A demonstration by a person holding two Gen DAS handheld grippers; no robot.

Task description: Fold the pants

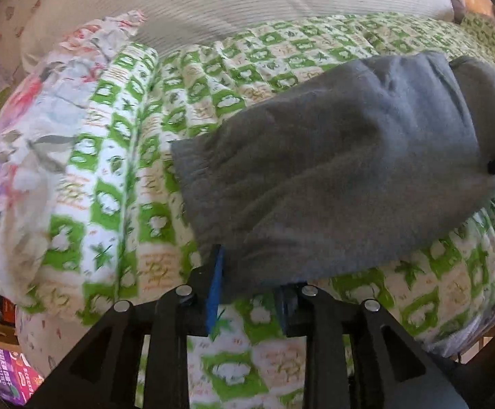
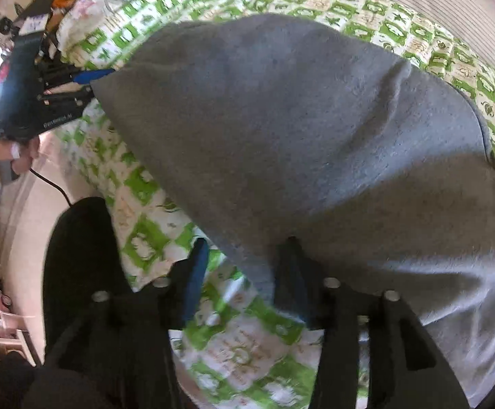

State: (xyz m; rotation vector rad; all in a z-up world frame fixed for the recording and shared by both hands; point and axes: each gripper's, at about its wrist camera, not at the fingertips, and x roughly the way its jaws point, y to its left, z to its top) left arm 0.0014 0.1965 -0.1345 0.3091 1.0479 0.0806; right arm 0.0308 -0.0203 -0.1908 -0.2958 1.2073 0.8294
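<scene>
Grey sweatpants (image 1: 332, 156) lie folded on a green-and-white checked quilt (image 1: 128, 177). My left gripper (image 1: 250, 283) is open, its blue-padded fingers (image 1: 215, 286) on either side of the near corner of the pants' cuff end, the cloth lying over the right finger. My right gripper (image 2: 244, 272) is open too, with the pants' near edge (image 2: 315, 136) draped over its right finger and the left finger (image 2: 194, 279) over the quilt. The left gripper also shows in the right wrist view (image 2: 87, 80) at the pants' far corner.
A floral pillow (image 1: 32, 143) lies at the left and a white ribbed cover (image 1: 247, 0) at the back. A purple prunes box (image 1: 2, 371) sits off the bed's left edge. A black chair back (image 2: 77, 266) stands beside the bed.
</scene>
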